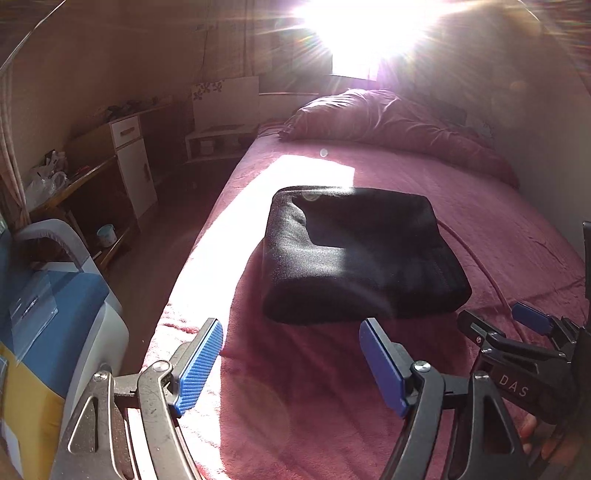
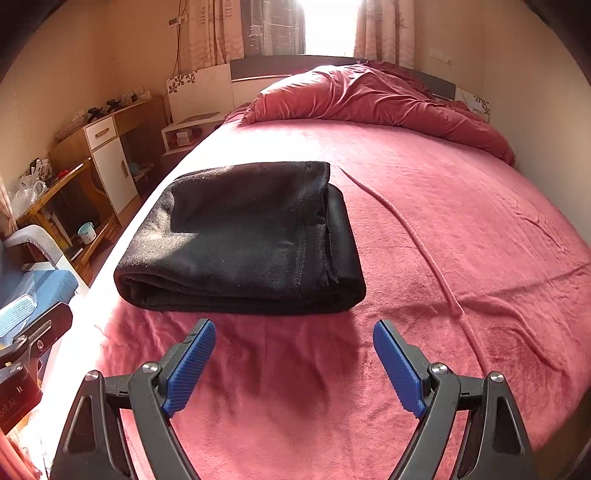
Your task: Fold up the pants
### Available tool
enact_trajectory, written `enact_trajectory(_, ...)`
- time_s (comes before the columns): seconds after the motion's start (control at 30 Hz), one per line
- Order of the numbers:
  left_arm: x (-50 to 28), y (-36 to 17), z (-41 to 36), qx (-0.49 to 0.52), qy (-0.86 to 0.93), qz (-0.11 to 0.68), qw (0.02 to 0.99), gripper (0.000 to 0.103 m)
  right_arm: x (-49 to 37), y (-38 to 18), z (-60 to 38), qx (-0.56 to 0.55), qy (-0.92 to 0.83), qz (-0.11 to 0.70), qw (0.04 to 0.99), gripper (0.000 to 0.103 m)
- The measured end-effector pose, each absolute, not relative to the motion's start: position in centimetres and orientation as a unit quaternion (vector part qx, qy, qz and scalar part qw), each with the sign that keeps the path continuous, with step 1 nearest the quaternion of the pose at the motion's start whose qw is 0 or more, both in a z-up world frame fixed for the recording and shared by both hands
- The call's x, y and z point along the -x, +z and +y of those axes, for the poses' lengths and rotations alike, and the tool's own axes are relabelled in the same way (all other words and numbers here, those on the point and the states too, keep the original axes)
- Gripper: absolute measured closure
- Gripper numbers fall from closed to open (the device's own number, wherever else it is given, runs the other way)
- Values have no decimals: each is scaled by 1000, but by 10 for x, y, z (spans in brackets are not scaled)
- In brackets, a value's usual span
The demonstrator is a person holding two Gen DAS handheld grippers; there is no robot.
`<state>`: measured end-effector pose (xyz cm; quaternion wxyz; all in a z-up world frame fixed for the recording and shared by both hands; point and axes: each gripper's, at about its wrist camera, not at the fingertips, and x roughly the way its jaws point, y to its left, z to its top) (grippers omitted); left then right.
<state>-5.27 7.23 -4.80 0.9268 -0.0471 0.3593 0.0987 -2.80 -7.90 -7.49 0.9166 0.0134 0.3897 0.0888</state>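
Note:
The black pants (image 1: 354, 254) lie folded into a compact thick rectangle on the pink bed cover (image 1: 332, 387), near the bed's left edge. They also show in the right wrist view (image 2: 251, 240). My left gripper (image 1: 291, 332) is open and empty, held just short of the pants' near edge. My right gripper (image 2: 294, 334) is open and empty too, hovering above the cover in front of the pants. In the left wrist view the right gripper (image 1: 495, 319) shows at the far right, beside the pants' right corner.
A crumpled pink duvet (image 2: 376, 99) lies at the head of the bed. A raised seam (image 2: 417, 243) runs across the cover right of the pants. Wooden shelves and a white cabinet (image 2: 110, 166) stand left of the bed, a blue chair (image 1: 55, 306) nearer. Strong sun glare comes from the window (image 1: 365, 33).

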Motion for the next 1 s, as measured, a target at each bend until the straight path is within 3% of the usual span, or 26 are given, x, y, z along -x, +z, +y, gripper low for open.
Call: enact_trajectory(1.0,53,-57,79,53,107,363,924,27,24,-87,-87,-11,89,404,910,15)
